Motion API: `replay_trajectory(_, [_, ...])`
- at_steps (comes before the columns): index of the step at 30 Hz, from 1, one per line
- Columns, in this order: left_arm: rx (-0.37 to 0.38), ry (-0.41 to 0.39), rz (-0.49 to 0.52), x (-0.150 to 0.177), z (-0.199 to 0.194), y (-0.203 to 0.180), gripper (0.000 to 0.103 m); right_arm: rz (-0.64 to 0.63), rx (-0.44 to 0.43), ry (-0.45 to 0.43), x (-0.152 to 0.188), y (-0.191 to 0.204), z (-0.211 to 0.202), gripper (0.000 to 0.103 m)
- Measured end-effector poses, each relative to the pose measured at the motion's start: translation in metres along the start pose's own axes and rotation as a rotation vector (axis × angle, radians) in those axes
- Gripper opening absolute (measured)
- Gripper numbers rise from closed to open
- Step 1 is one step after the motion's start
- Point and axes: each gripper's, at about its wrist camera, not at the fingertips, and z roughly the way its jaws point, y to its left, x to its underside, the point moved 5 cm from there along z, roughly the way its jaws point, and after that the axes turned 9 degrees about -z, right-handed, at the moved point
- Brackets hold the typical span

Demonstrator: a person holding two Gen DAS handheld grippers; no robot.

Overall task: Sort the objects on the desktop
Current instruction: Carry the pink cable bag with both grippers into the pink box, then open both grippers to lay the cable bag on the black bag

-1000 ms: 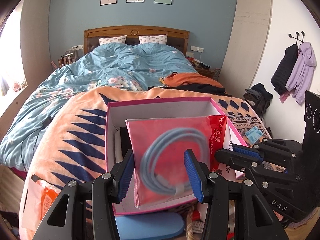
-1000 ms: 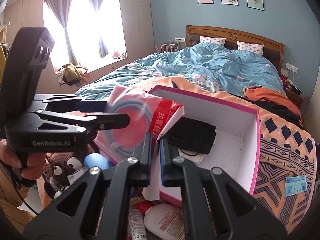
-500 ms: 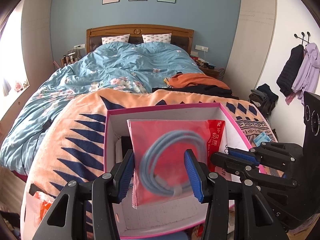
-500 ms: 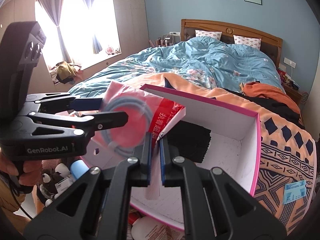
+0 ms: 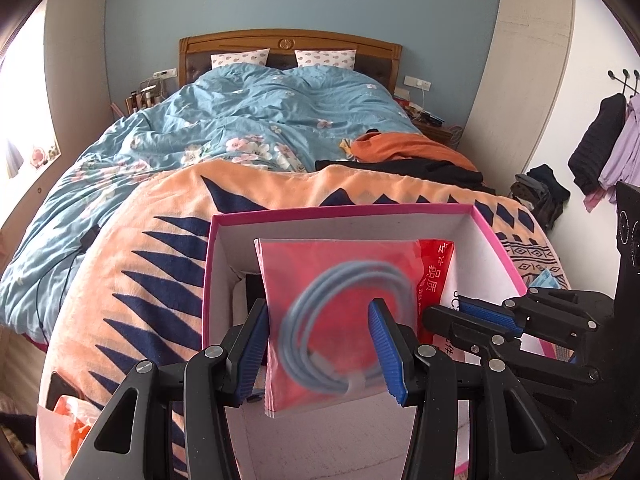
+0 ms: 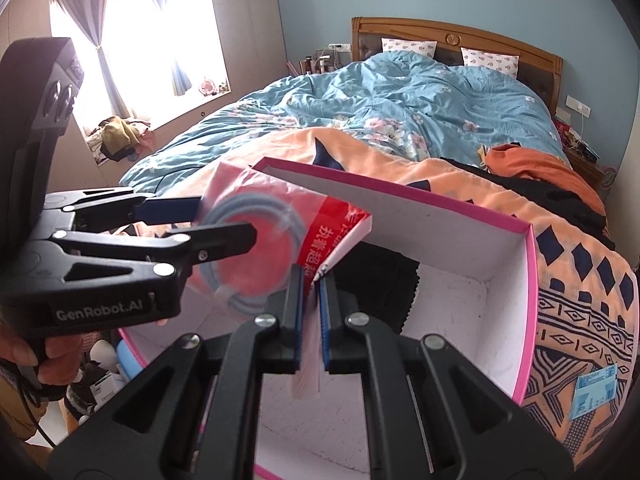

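Between the blue-padded fingers of the left gripper (image 5: 318, 350) hung a translucent pink plastic bag (image 5: 340, 288) with a coiled pale blue cable (image 5: 344, 332) inside it, the pads clamped on the bag's two sides and holding it upright. The right gripper (image 6: 311, 312) had its jaws pressed together on the bag's red-printed edge (image 6: 340, 232), beside the left one, so both tools gripped the same bag. A hand (image 6: 24, 356) was wrapped round the left gripper's handle at the picture's edge. The bag was suspended over the open mouth of a white cardboard box with a pink rim (image 5: 500, 248), not touching its floor. A dark, flat black item (image 6: 380, 280) lay inside the box beneath the bag. The box sat on an orange fleece blanket with navy triangles (image 5: 160, 264), where a small blue paper ticket (image 6: 594, 390) also lay. Beyond were a light blue floral duvet (image 5: 248, 120), a crumpled orange garment (image 5: 404, 146), and the wooden headboard (image 5: 288, 42) against a blue wall.
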Motion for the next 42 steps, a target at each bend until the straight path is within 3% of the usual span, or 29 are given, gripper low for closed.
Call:
replay_trajectory(13, [-0.023,0.058,-0.048,-0.009,0.034,0.013,0.050,0.033,0.002,0.086,-0.006,-0.017,0.039,0.008])
replay_trajectory(28, [-0.111,0.101,-0.089,-0.015,0.066,0.029,0.050,0.083,0.013,0.223,-0.014,-0.033,0.082,0.008])
replay_trajectory(35, [-0.142,0.070,-0.072,-0.017,0.063,0.028,0.049,0.108,0.016,0.291,-0.012,-0.037,0.099,0.010])
replay_trajectory(42, [-0.140,0.052,-0.073,-0.019,0.060,0.032,0.049,0.139,0.046,0.284,-0.010,-0.043,0.096,0.018])
